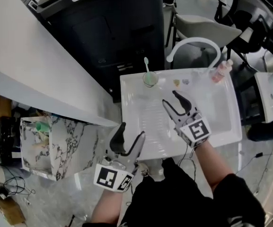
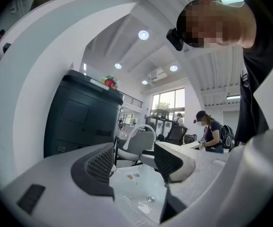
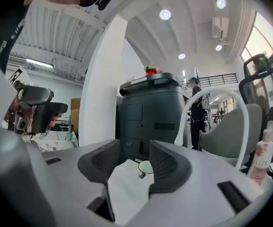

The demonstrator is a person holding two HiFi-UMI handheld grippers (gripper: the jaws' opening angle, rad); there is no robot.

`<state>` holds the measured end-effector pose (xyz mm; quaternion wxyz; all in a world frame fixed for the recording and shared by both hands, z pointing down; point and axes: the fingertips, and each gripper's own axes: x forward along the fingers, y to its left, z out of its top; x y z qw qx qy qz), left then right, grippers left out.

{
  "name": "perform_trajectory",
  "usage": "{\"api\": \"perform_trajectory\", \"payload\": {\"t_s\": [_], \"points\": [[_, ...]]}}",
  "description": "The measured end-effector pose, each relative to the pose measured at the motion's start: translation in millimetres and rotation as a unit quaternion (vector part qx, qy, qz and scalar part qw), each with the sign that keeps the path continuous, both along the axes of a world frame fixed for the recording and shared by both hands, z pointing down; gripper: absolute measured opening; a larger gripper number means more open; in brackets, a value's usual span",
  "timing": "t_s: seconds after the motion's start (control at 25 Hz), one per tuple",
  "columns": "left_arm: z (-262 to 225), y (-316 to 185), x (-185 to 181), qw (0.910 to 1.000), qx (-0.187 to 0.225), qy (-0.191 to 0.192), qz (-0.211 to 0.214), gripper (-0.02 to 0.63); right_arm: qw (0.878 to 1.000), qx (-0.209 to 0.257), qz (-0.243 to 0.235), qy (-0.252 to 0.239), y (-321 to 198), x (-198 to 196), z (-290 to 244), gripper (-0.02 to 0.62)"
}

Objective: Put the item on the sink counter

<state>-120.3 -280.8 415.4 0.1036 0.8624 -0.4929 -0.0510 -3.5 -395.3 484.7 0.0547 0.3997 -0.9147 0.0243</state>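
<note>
Seen from above, a person holds two tools over the near side of a white sink (image 1: 145,122). The left tool (image 1: 132,130) hangs at the sink's near left corner. Its jaws are wide apart with nothing between them, and its own view shows only the basin through the gap. The right tool (image 1: 170,97) is over the middle of the basin. Its jaws are also apart and empty, and they aim at the back ledge.

Straight ahead of the right tool, a cup (image 1: 150,79) holding a toothbrush (image 1: 146,65) stands upright on the counter (image 1: 131,82) behind the basin. A bottle (image 1: 221,71) stands ahead and to its right, beside the arched faucet (image 1: 193,44). Two small bits lie on the ledge between cup and bottle, too small to name.

Which of these is the task's item cannot be told. Neither tool carries anything, and the cup and bottle both rest on the counter well clear of the jaws. So the placing looks done for these things, or a new pick-up has not begun.
</note>
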Motion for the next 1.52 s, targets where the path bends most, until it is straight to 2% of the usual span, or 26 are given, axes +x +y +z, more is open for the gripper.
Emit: {"api": "perform_trajectory", "payload": {"t_s": [0.28,0.44,0.52,0.64,0.68,0.76,0.92,1.0,1.24,1.52], "points": [[-20.0,25.1,-6.5,0.9996,0.017,0.0,0.022,0.249,0.999,0.044,0.016,-0.006,51.8,2.3,-53.0,0.18],[-27.9,39.3,-13.4,0.999,0.023,0.002,0.037,0.249,0.999,0.039,0.032,-0.007,81.5,-3.9,-70.3,0.146],[-32.6,48.2,-16.7,0.9986,0.026,0.004,0.047,0.247,0.998,0.043,0.036,-0.003,96.0,-7.8,-78.3,0.112],[-38.5,64.4,-23.0,0.9975,0.032,0.003,0.064,0.236,0.998,0.051,0.048,0.003,117.3,-14.3,-87.9,0.013],[-38.8,69.7,-25.9,0.9971,0.034,0.0,0.069,0.228,0.997,0.053,0.053,0.005,123.9,-16.8,-90.5,-0.001],[-37.9,80.1,-31.7,0.9962,0.036,-0.008,0.079,0.185,0.997,0.056,0.061,0.008,136.7,-22.0,-94.5,-0.002],[-39.6,102.4,-41.0,0.9952,0.045,-0.01,0.087,0.047,0.996,0.065,0.062,0.016,165.7,-33.7,-98.6,-0.003],[-38.8,110.7,-43.6,0.9946,0.045,-0.014,0.092,0.014,0.996,0.063,0.063,0.019,178.2,-38.8,-100.4,-0.003],[-32.2,130.3,-42.8,0.9927,0.04,-0.028,0.11,0.004,0.996,0.06,0.063,0.026,212.0,-48.4,-106.5,-0.003],[-22.4,146.1,-27.9,0.9924,0.019,-0.041,0.115,0.003,0.996,0.056,0.062,0.034,239.0,-38.7,-110.2,-0.003]]}}
